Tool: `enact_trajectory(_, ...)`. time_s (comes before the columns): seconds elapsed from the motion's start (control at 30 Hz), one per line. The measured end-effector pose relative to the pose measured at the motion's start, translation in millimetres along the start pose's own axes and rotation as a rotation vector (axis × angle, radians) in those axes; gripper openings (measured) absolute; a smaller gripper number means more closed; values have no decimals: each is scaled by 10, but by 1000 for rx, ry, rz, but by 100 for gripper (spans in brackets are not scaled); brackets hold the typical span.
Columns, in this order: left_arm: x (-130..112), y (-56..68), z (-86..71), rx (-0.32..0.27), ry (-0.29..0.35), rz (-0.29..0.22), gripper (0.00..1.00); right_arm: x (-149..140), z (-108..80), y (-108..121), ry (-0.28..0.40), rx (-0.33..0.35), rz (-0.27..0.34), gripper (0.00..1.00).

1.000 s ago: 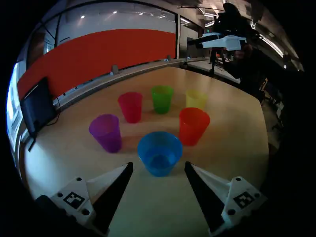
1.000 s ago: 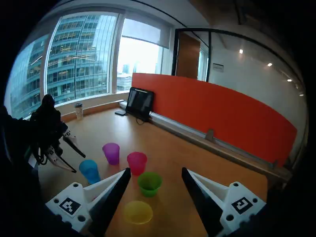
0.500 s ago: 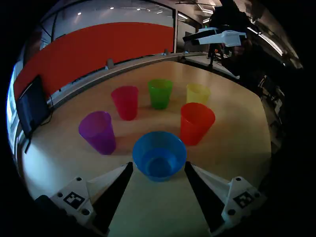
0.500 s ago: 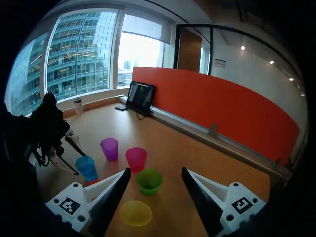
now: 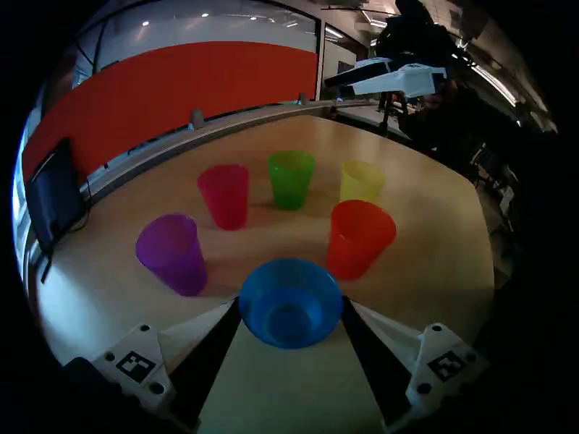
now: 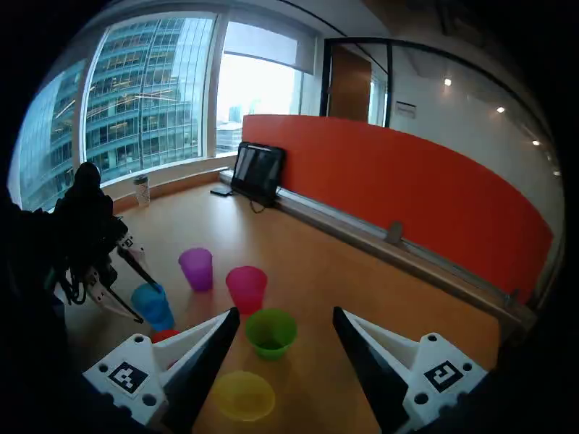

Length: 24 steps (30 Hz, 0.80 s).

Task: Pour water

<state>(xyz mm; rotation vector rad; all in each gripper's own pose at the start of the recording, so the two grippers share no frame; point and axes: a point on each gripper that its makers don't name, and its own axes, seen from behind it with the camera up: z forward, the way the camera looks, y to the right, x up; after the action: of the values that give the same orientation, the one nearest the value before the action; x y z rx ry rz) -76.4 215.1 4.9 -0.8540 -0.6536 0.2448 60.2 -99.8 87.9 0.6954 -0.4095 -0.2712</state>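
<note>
Pale wooden bench [image 5: 434,239] below an orange wall panel [image 5: 181,79] carries a ring of six cups. Its blue cup [image 5: 290,304] stands between the fingertips of the left hand-held gripper [image 5: 289,302], spread wide, just beside the rim. Beyond the blue cup stand the purple cup [image 5: 172,253], pink cup [image 5: 224,195], green cup [image 5: 291,179], yellow cup [image 5: 360,181] and orange cup [image 5: 358,239]. Across the ring from the blue cup, the right hand-held gripper [image 6: 284,311] hangs wide apart, holding nothing

Office meeting room: large wooden table [image 6: 318,267], orange partition wall [image 6: 405,181], glass partitions, monitor [image 6: 259,173], high-rise windows [image 6: 145,94] facing towers
</note>
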Motion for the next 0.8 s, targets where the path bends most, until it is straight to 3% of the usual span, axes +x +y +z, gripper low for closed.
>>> enact_trajectory(0.8, 34, -63, 20, -13, 12, -28, 90, -220, 411, -5, -98, 41, -8, 100)
